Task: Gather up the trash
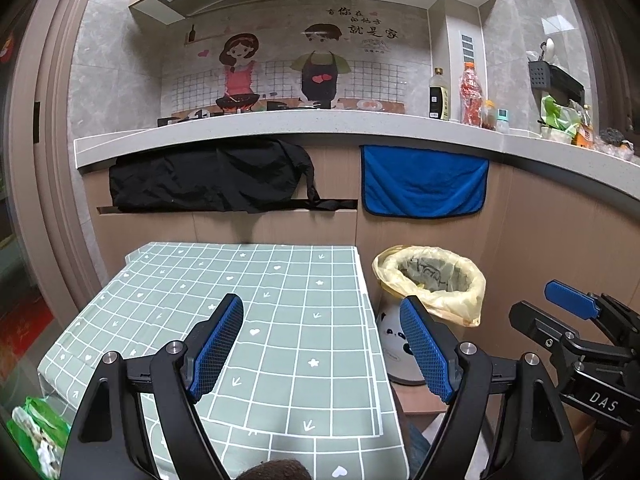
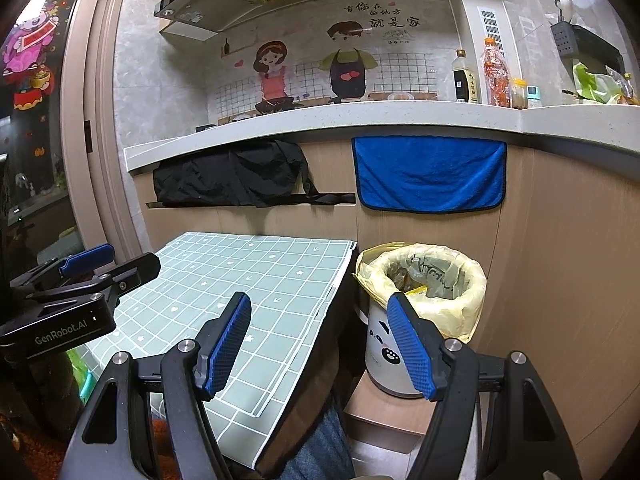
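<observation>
A white panda-print trash bin (image 1: pixel 394 344) lined with a yellow bag (image 1: pixel 432 276) stands to the right of a small table with a green grid cloth (image 1: pixel 248 312). It also shows in the right wrist view (image 2: pixel 380 344), with some trash inside the bag (image 2: pixel 416 280). My left gripper (image 1: pixel 322 344) is open and empty above the table's right part. My right gripper (image 2: pixel 320 344) is open and empty, between the table edge and the bin. No loose trash shows on the cloth (image 2: pixel 248 292).
A kitchen counter (image 1: pixel 320 128) runs behind, with bottles (image 1: pixel 470 94) and bags at the right. A black cloth (image 1: pixel 208 176) and a blue towel (image 1: pixel 424 180) hang below it. The bin stands on a low wooden box (image 2: pixel 384 412). A green bag (image 1: pixel 36 428) lies at lower left.
</observation>
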A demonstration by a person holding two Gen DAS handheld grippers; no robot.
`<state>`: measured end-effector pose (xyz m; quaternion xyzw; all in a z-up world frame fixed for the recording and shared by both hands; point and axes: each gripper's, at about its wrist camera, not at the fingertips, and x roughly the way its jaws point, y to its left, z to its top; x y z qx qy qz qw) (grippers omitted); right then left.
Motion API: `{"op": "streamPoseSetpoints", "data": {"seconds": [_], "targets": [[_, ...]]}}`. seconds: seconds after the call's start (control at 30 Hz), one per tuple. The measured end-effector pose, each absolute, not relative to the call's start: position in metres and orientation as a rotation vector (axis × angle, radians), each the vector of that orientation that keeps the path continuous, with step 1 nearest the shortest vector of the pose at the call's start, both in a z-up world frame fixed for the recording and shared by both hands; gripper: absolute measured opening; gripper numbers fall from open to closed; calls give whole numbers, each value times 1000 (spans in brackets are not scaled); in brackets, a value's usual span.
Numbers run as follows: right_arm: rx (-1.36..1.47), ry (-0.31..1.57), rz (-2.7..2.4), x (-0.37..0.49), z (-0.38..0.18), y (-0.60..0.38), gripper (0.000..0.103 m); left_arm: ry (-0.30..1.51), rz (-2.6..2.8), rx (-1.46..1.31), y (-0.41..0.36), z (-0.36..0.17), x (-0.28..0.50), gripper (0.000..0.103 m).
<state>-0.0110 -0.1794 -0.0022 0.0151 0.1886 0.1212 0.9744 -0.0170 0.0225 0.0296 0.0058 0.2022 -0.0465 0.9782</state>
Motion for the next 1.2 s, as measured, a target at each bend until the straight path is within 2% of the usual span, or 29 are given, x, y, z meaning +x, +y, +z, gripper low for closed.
{"op": "streamPoseSetpoints", "data": {"seconds": [1.2], "targets": [[34,372,203,-18,4,-185,68,434,-125,14,20,24,-11,80]]}}
